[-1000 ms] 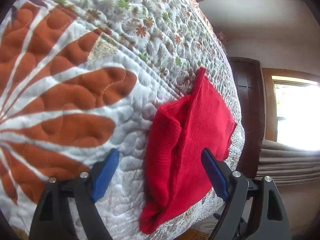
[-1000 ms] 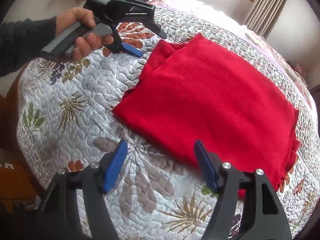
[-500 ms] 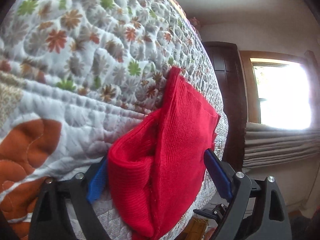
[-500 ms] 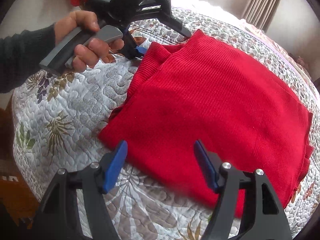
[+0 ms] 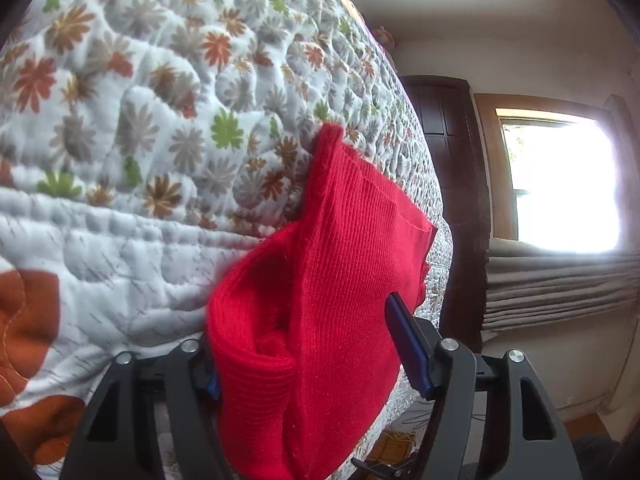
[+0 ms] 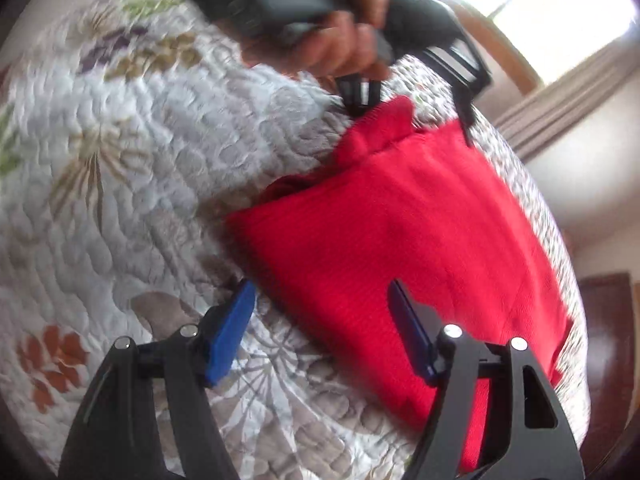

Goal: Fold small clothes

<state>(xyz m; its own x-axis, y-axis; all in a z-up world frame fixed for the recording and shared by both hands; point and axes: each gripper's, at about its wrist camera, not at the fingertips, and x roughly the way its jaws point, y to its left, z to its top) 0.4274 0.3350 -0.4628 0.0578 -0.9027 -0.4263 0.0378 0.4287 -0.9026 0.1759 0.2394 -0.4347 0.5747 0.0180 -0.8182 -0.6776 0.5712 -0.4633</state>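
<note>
The red knit garment (image 6: 400,232) is lying partly folded on the quilted bedspread (image 6: 152,168) of a bed, near its edge; one bunched corner (image 5: 256,344) is being straddled by the left tongs (image 5: 308,352). The blue pads are standing apart with several thick layers between them, the left pad (image 5: 212,380) mostly hidden behind cloth, so the left tongs are being read as spread wide, not yet clamped. From the right wrist view the left tool is seen at the garment's far corner, held by a hand (image 6: 340,40); that view is motion-blurred.

The right tongs (image 6: 320,328) are also being held wide apart, nothing between the pads, poised at the near edge: one pad (image 6: 230,328) over quilt, the other (image 6: 412,332) over red cloth.

Risks, as judged:
- Only the top layer may be caught, so the stacked fold is being pulled open on lifting.
- Quilt may be pinched together with the knit, since the cloth is pressing into it.
- With the two corners lifted unevenly, the fold line is likely being skewed.
- The garment is sitting close to the bed's edge; a drag toward it could be sliding it off.
</note>
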